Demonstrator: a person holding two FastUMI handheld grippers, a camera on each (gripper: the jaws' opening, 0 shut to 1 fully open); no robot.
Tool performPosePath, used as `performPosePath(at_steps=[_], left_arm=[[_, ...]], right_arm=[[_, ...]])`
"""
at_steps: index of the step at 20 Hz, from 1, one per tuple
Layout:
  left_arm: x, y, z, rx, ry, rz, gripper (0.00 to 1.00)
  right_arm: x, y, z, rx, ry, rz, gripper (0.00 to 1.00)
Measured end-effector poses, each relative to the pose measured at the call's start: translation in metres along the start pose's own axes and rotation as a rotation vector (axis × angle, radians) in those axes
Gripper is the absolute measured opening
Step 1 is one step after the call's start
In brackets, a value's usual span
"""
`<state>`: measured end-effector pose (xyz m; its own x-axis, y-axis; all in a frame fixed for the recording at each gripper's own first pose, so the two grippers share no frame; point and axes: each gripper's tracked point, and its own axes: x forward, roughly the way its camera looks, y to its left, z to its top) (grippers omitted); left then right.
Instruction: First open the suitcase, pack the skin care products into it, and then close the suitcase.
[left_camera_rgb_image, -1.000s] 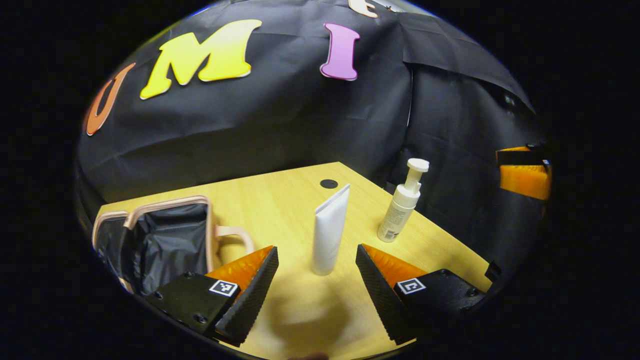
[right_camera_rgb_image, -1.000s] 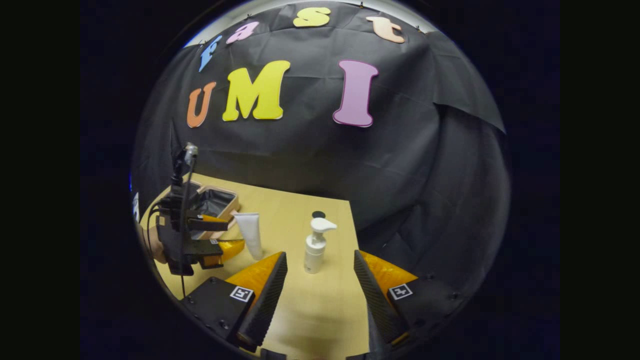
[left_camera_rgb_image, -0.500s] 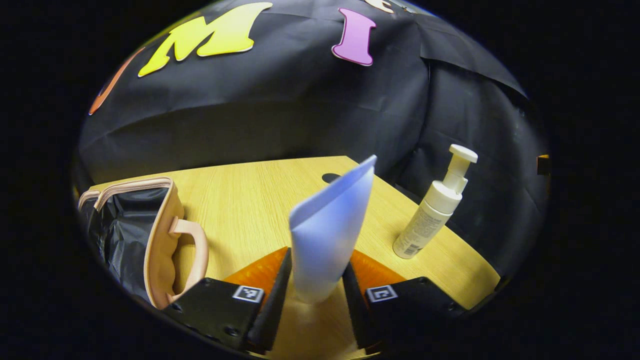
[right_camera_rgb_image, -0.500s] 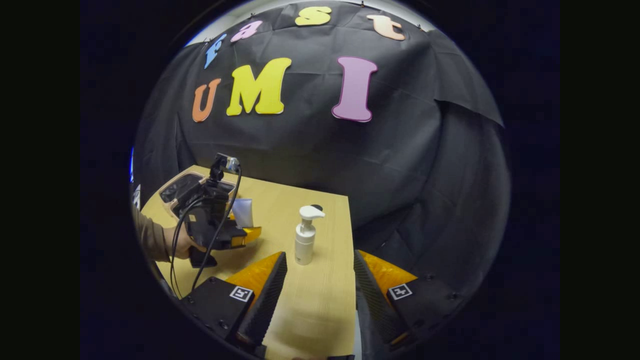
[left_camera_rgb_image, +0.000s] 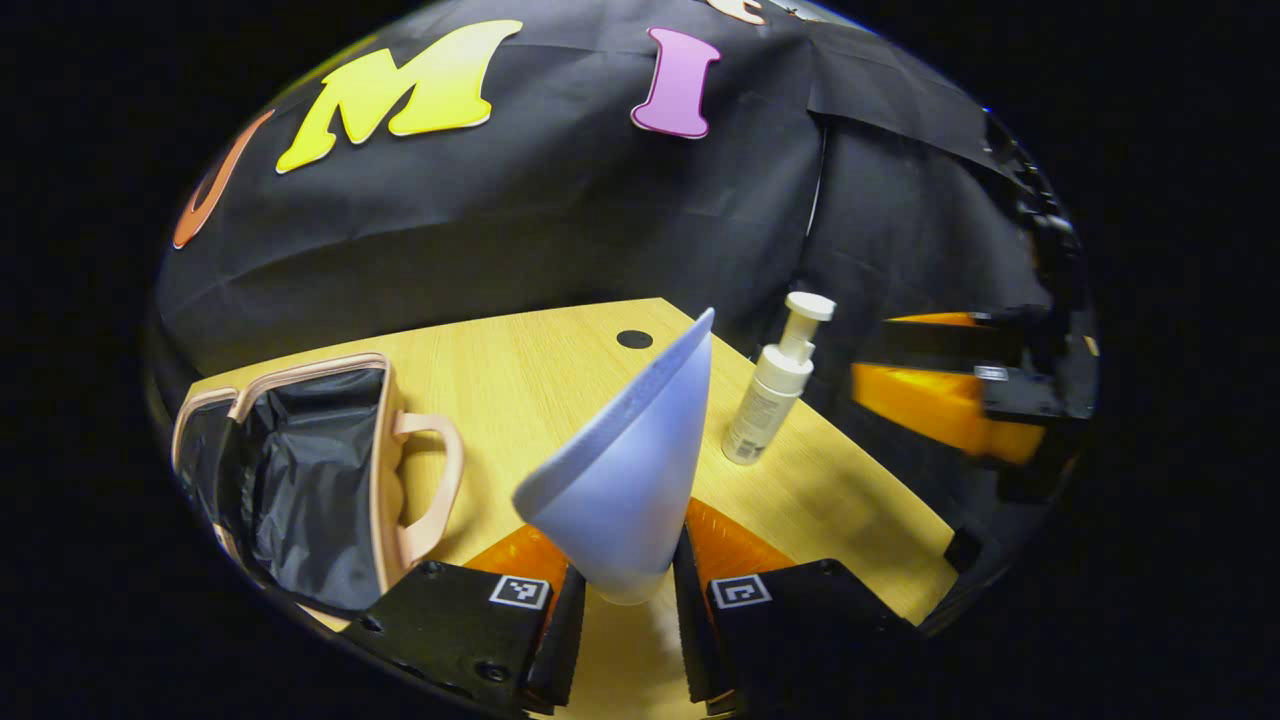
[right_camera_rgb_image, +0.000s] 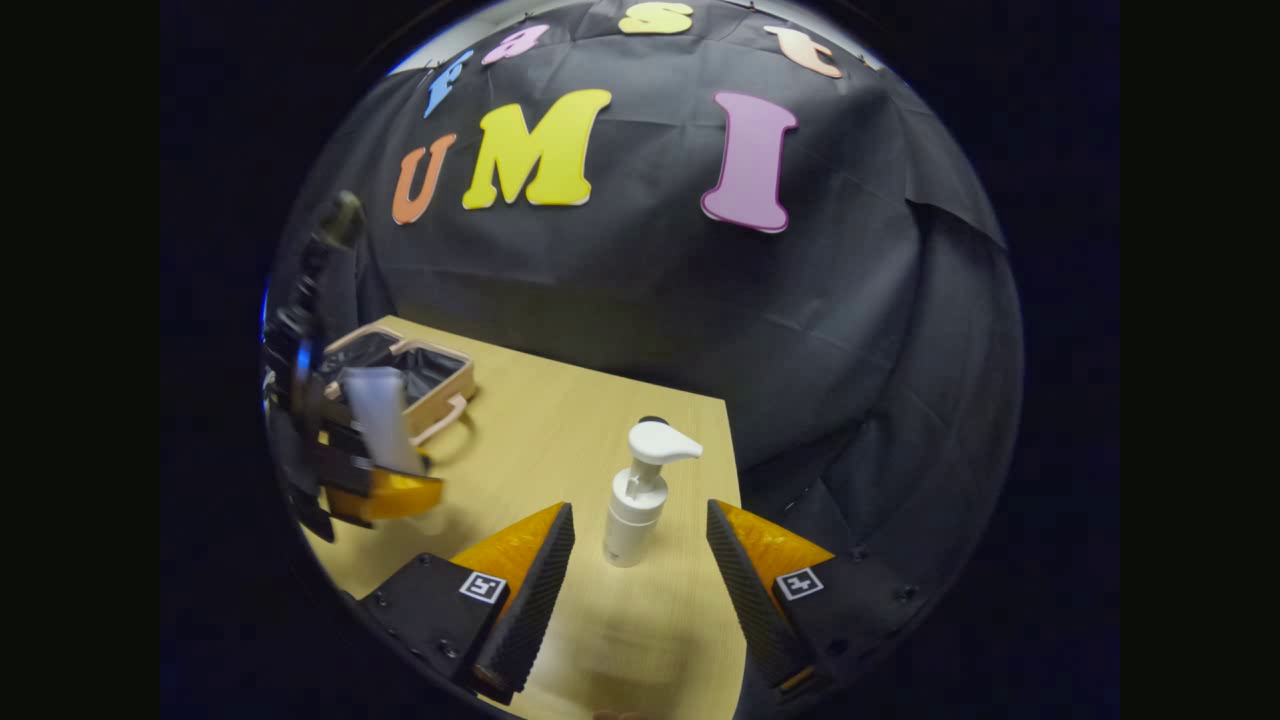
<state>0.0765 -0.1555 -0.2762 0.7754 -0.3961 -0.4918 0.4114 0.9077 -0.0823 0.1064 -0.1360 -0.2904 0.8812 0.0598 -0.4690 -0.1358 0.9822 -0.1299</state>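
Above the wooden table, the left gripper pinches the white tube between both fingers, beside the open suitcase. The right gripper, fingers spread wide, faces the upright pump bottle standing on the table.

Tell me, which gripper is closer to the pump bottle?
Right. The right gripper is open with the pump bottle standing just ahead, between its fingers. The left gripper is off to the side, squeezing the white tube near the suitcase.
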Motion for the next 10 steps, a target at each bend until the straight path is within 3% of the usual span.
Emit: performPosePath(at_steps=[6,7,8,10], left_arm=[[-0.110,0.010,-0.012,-0.030,0.019,0.081,0.43],[-0.125,0.014,-0.015,-0.041,0.025,0.106,0.50],[-0.141,0.015,-0.019,-0.055,0.032,0.124,0.43],[-0.169,0.023,-0.024,-0.093,0.034,0.168,0.42]], right_arm=[[0.050,0.007,-0.021,-0.016,0.033,-0.020,0.77],[0.056,0.008,-0.020,-0.009,0.026,-0.028,0.77],[0.061,0.009,-0.019,-0.005,0.019,-0.035,0.77],[0.069,0.011,-0.016,0.019,0.005,-0.046,0.77]])
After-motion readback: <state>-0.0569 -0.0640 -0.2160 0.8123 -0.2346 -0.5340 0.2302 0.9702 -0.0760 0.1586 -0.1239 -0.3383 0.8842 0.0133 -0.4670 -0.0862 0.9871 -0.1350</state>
